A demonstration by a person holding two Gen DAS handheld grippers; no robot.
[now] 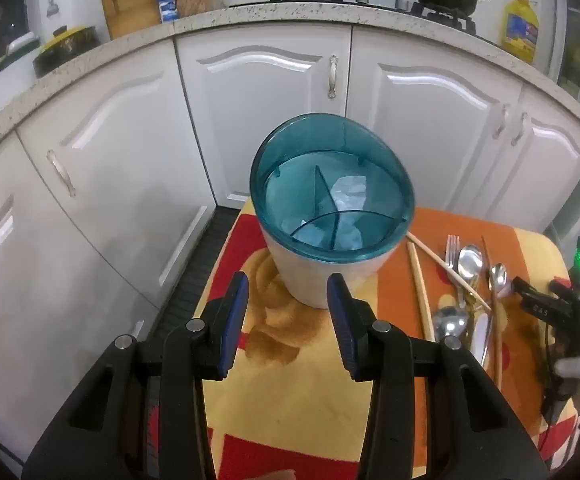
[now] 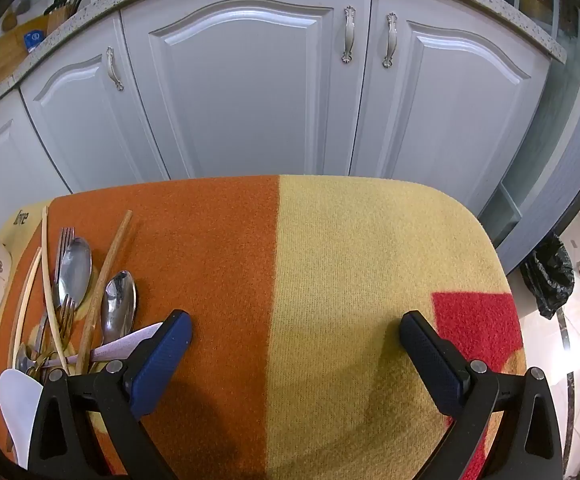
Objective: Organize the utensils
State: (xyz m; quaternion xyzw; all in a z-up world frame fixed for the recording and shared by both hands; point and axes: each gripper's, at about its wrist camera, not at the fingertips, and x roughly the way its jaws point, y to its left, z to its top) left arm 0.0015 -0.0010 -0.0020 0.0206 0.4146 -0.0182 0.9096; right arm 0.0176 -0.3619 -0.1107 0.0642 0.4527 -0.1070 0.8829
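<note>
A white utensil holder point(image 1: 329, 272) with a teal divided rim stands upright on the cloth-covered table point(image 2: 329, 260). My left gripper point(image 1: 288, 284) is open just in front of the holder's base, with nothing between its blue pads. A loose pile of utensils lies to the holder's right: a fork point(image 1: 453, 256), spoons point(image 1: 469, 260), and wooden chopsticks point(image 1: 419, 280). My right gripper point(image 2: 295, 320) is wide open above bare cloth. In its view the spoons point(image 2: 118, 300), fork point(image 2: 64, 240), chopsticks point(image 2: 110, 264) and a white knife point(image 2: 130, 344) lie by its left finger.
White cabinet doors point(image 2: 250, 92) stand close behind the table under a speckled countertop point(image 1: 290, 12) with pans on a stove and a yellow oil bottle point(image 1: 521, 24). A gloved hand point(image 1: 577, 368) is at the far right. A black bag point(image 2: 549, 276) sits on the floor.
</note>
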